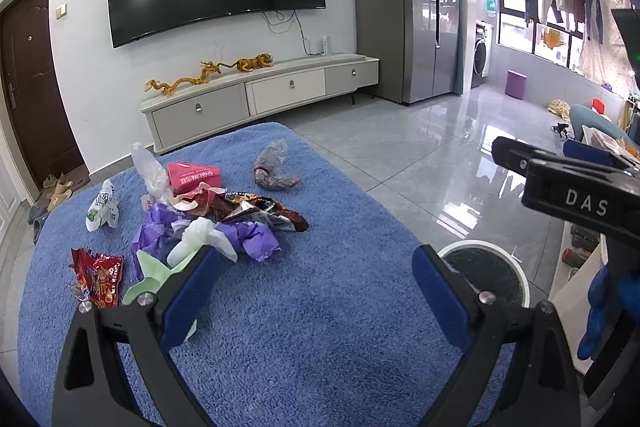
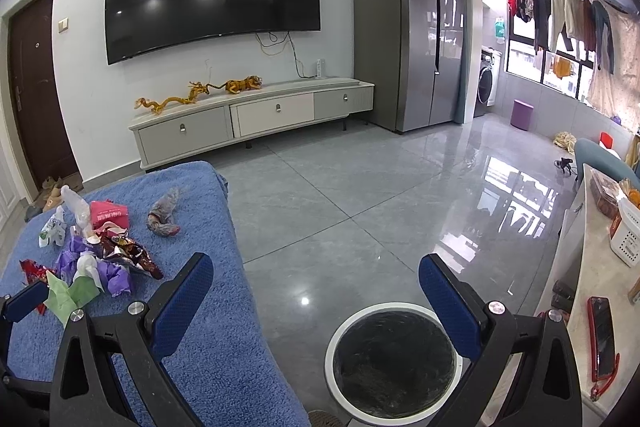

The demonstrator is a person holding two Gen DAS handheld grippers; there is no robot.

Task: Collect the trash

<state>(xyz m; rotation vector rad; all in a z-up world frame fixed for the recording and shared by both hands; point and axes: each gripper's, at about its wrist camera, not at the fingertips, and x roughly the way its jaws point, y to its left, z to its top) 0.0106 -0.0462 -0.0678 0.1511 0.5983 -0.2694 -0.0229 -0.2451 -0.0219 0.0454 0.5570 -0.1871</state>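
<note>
Living room, grey tiled floor; blue towel-covered surface (image 1: 312, 307) in the foreground as landmark. Left gripper (image 1: 316, 291) hangs over the towel's near part, jaws wide, nothing between them. Right gripper (image 2: 316, 295) hangs off the towel's right edge, jaws wide and empty, above the white-rimmed trash bin (image 2: 394, 357) lined in black, which stands on the floor just beside the towel.

Trash pile (image 1: 208, 215) lies on the towel's far-left part: green paper (image 1: 150, 277) nearest, by the left gripper's left finger; then purple wrapper (image 1: 248, 237), red snack bag (image 1: 98, 277), brown snack wrappers (image 1: 264, 213); clear plastic bag (image 1: 274, 169) apart, farther back. TV cabinet (image 1: 260, 95) beyond the towel.

Judgement: collection not yet begun; bin looks empty. Next move: left gripper forward-left to the nearest scrap, close, carry right to the bin.
</note>
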